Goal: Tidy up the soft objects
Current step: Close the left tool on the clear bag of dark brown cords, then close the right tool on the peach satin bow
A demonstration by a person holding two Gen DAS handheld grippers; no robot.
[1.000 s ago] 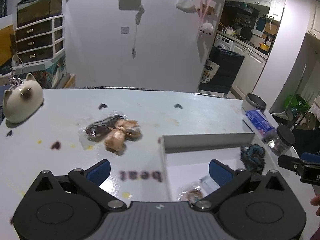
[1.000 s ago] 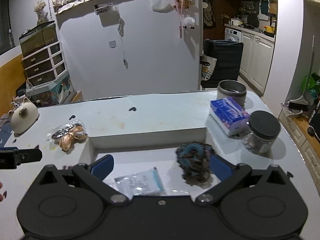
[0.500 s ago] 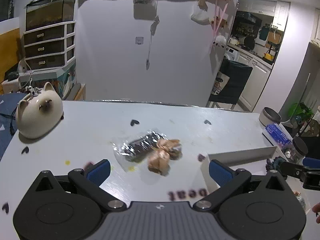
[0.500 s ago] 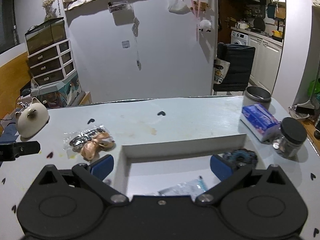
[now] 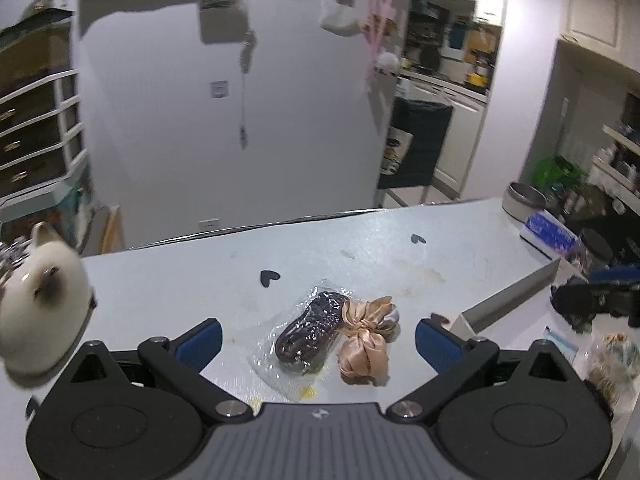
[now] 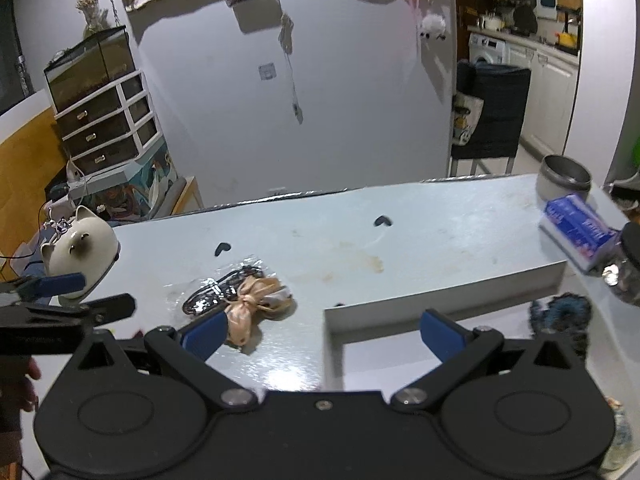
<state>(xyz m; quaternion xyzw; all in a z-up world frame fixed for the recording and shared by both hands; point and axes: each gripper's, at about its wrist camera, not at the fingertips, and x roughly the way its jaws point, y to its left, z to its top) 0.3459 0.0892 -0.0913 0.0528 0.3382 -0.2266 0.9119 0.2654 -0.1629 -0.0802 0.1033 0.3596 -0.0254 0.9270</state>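
A: Progress, as we judge it: partly done. The white tray (image 6: 440,292) already holds a dark teal knitted scrunchie (image 6: 560,314) at its right end. In the left wrist view a small clear packet (image 5: 562,342) and a blurred furry piece (image 5: 614,356) also seem to lie in it; we can't make out what they are.

B: And what's left?

A: Two soft things, both outside the tray on the tabletop (image 6: 420,236): a peach satin bow (image 5: 362,338) and, touching its left side, a clear bag with a dark hair tie (image 5: 308,330) inside. They sit just left of the tray's near corner.

B: Tongs?

A: Left tongs (image 5: 318,338) spread wide, nothing in them, the bow and bag lying between and just ahead of the blue tips. Right tongs (image 6: 324,330) also released and empty, hanging over the tray's left edge, left tip in front of the bow.

B: Other containers?

A: A metal tin (image 6: 564,180) far right, contents unseen; a dark-lidded jar (image 6: 628,264) beside a blue tissue pack (image 6: 576,234). The cat-faced ceramic pot (image 6: 80,248) sits far left. We read none of these as part of the sorting.
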